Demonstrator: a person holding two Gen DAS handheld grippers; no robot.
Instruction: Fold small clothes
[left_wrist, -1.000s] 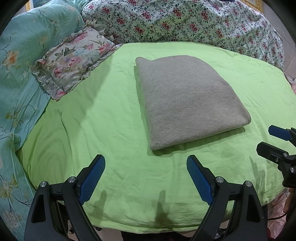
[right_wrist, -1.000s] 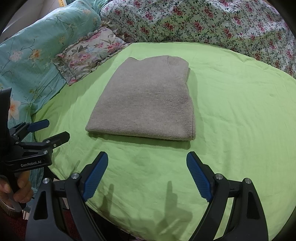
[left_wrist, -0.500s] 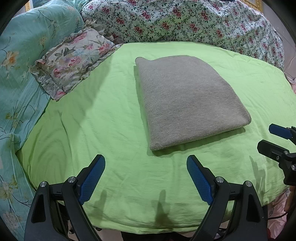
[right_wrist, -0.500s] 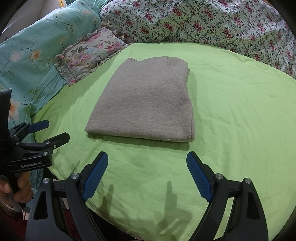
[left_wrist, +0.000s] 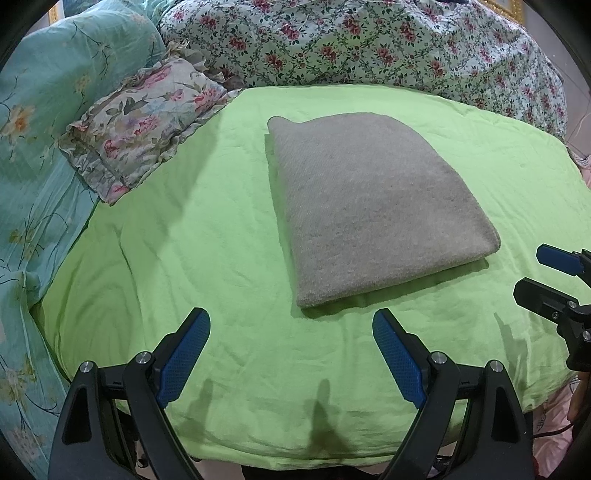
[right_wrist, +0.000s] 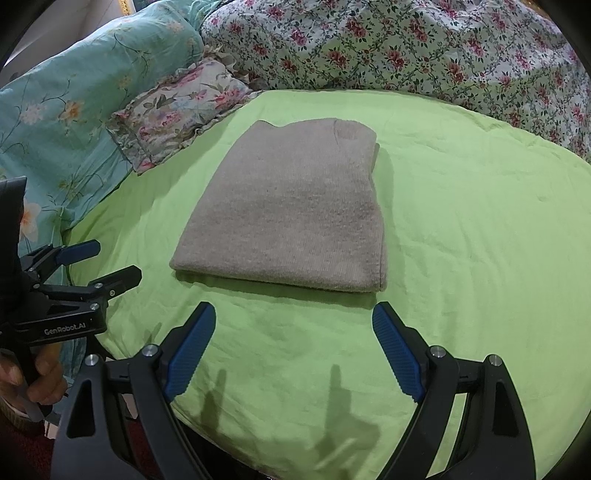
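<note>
The green sheet fills most of both views, with the flowered quilt across the top, the teal bedding down the left edge and a ruffled floral pillow in the upper left. The grey knit garment lies in the centre of the frame, a little right of middle in the left wrist view, already folded into a thick, tidy rectangle with rounded edges, flat on the sheet.

The main risk, as I judge it, is undoing this: a finger dragging across the fuzzy knit could snag it or slide the top layer off the lower ones, and the soft, wrinkled sheet beneath could bunch and tip the stack. A pinch on one layer alone would peel the fold open.

The left gripper at the bottom centre is spread wide, holding nothing, apart from the near edge. The right gripper is likewise released and empty.
</note>
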